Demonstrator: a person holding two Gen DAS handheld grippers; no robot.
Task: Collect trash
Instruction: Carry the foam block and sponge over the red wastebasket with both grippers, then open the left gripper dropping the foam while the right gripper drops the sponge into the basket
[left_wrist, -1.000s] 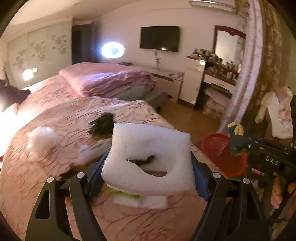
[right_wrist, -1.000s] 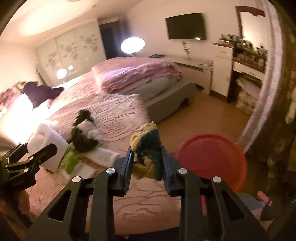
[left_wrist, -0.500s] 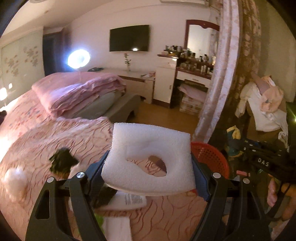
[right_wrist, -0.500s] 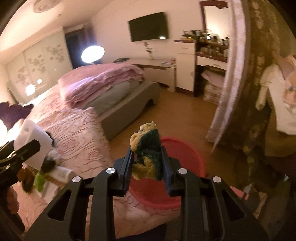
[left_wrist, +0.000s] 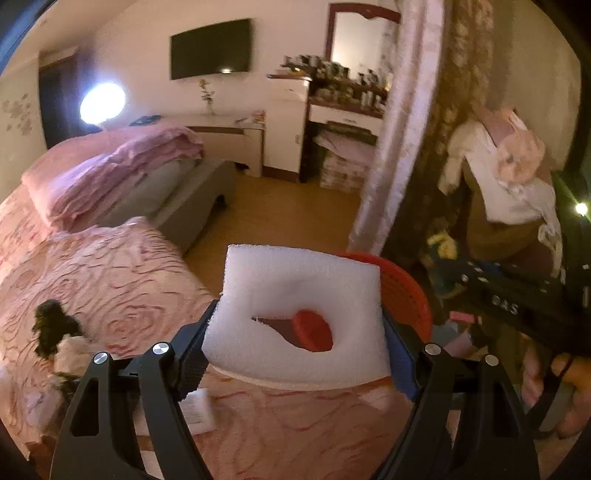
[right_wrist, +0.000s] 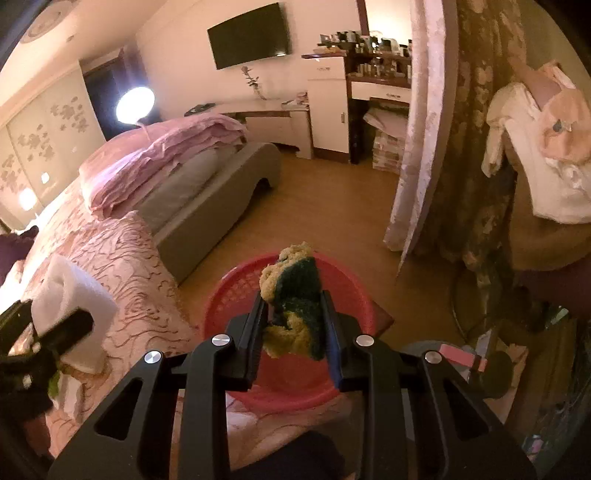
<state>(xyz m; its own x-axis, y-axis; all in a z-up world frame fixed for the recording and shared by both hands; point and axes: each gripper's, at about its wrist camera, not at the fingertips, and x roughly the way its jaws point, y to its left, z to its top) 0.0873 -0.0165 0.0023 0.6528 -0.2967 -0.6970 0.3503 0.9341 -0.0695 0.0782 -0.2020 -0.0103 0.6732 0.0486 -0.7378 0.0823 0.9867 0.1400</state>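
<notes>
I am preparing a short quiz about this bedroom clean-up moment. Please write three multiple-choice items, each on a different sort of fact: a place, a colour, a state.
1. Where does the round plastic mesh basket stand?
A. on the floor beside the bed
B. on the white desk
C. on the folded quilt

2. What colour is that basket?
A. blue
B. red
C. grey

3. What does the right gripper do with the worn yellow-and-green scouring sponge?
A. it hangs open above it
B. it is clamped on it
C. it presses it onto the bed

Answers: 1 A, the wooden floor shows around it next to the pink patterned bedspread; 2 B, its rim and mesh are red; 3 B, both pads press the sponge's sides.
</notes>
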